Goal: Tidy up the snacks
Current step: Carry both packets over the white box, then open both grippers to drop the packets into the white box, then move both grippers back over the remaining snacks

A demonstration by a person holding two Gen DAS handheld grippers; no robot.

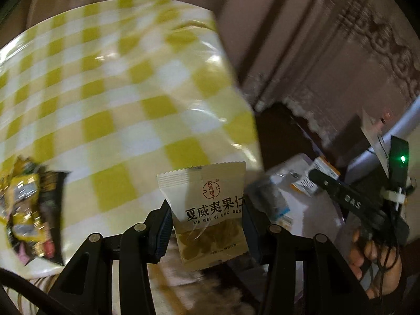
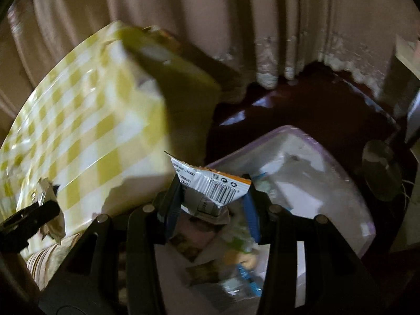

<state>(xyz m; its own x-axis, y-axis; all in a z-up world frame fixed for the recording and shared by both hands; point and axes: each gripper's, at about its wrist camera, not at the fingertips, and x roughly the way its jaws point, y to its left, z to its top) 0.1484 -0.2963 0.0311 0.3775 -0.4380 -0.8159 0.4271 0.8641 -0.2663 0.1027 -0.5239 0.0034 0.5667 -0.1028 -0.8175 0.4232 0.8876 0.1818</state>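
Observation:
My left gripper (image 1: 207, 225) is shut on a beige nut packet (image 1: 210, 210) with red and black print, held upright beyond the edge of the yellow-checked table (image 1: 118, 92). My right gripper (image 2: 212, 204) is shut on a white and orange packet (image 2: 218, 186) with a barcode. It hangs over a white bin (image 2: 328, 157) with a purple rim, where several snack packs (image 2: 231, 262) lie. In the left wrist view the right gripper (image 1: 317, 177) shows at the right, held by a hand (image 1: 375, 257), over the same bin (image 1: 291, 183).
A pile of yellow and dark snack packs (image 1: 29, 210) lies at the table's left edge. Pale curtains (image 2: 236, 26) hang behind. A dark glossy floor (image 2: 315, 110) surrounds the bin. Both views are blurred by motion.

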